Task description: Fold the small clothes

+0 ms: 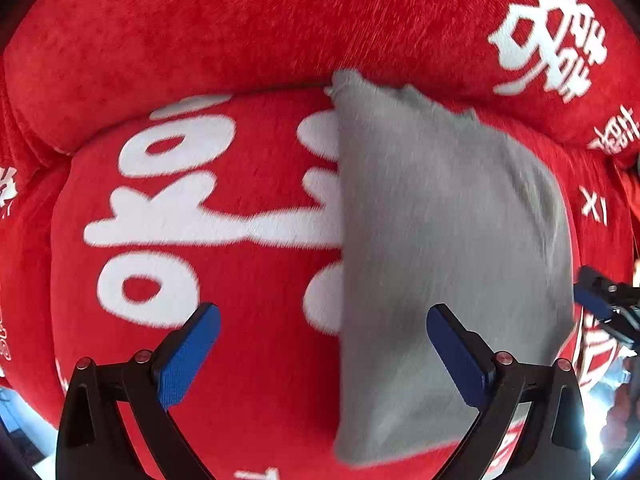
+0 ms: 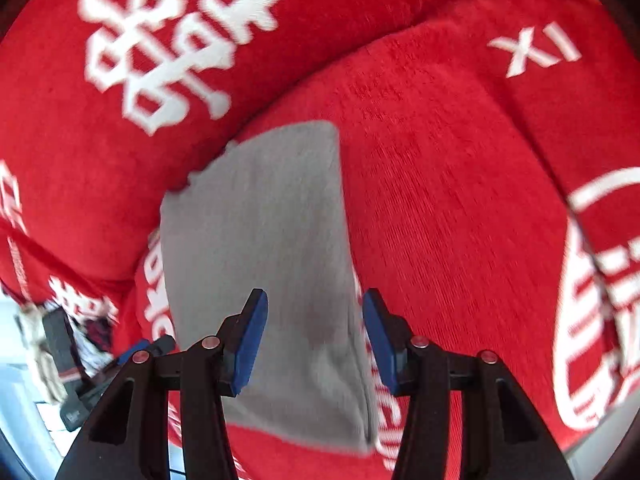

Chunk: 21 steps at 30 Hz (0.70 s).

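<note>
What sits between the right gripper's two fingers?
Only the grey folded cloth on the red cushion, behind the open right gripper, ungripped; right wrist view.

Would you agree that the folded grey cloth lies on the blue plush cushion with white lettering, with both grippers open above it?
Not quite: the plush cushion with white lettering is red, not blue; only the gripper pads are blue. Both wrist views show this. The folded grey cloth does lie on it, with the left gripper and right gripper open above.
</note>
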{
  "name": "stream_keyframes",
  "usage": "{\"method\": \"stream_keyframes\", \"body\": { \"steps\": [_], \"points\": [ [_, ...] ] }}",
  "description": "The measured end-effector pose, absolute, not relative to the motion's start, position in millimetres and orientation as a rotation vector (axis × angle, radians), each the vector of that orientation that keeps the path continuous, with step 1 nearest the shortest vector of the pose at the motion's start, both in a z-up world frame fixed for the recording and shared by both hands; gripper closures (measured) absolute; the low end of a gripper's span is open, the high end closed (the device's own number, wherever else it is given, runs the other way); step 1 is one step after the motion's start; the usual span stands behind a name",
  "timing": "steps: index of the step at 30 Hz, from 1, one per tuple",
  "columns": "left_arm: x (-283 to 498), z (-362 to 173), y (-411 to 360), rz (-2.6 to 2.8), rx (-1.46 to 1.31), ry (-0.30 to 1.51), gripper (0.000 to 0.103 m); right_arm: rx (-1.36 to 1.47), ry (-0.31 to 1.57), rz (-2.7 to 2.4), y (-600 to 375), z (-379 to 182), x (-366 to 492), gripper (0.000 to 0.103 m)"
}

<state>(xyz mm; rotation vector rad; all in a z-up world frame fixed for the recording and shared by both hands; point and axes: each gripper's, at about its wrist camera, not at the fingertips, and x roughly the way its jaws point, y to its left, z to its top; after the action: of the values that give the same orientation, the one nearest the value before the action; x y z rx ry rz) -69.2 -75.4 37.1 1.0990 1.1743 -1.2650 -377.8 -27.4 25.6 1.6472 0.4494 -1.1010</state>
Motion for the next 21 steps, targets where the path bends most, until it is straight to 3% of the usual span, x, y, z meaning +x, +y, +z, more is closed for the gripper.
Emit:
{"method": "stream_keyframes", "body": {
  "steps": [1,2,3,4,8,10,12,15,17,19,21],
  "points": [
    [-72,35,-80,-1.260,1.100,1.166,0.000,1.678,0.428,-1.075,-33,16,-380,0.053],
    [-75,34,-84,-1.255,1.103,1.153,0.000,1.702,0.403,-1.047,-40,7,-380,0.079],
    [-77,34,-86,-1.255,1.101,1.146,0.000,1.705,0.405,-1.037,-45,3,-379,0.090],
    [-78,34,-88,-1.258,1.094,1.140,0.000,1.692,0.397,-1.023,-49,5,-377,0.094],
    [-77,27,-90,-1.268,1.084,1.140,0.000,1.539,0.433,-0.973,-61,25,-364,0.094],
    [-74,23,-91,-1.261,1.073,1.180,0.000,1.567,0.516,-1.019,-61,12,-367,0.094],
    [-74,24,-91,-1.252,1.074,1.198,0.000,1.653,0.476,-0.995,-57,-2,-378,0.093],
    [-76,29,-90,-1.274,1.099,1.166,0.000,1.656,0.443,-1.010,-46,6,-387,0.081],
    [-78,30,-88,-1.295,1.116,1.163,0.000,1.665,0.427,-1.003,-35,12,-392,0.061],
    [-81,32,-86,-1.302,1.124,1.171,0.000,1.679,0.407,-0.984,-29,15,-396,0.054],
    [-82,33,-84,-1.305,1.129,1.175,0.000,1.680,0.408,-0.985,-23,18,-401,0.054]
  ]
}}
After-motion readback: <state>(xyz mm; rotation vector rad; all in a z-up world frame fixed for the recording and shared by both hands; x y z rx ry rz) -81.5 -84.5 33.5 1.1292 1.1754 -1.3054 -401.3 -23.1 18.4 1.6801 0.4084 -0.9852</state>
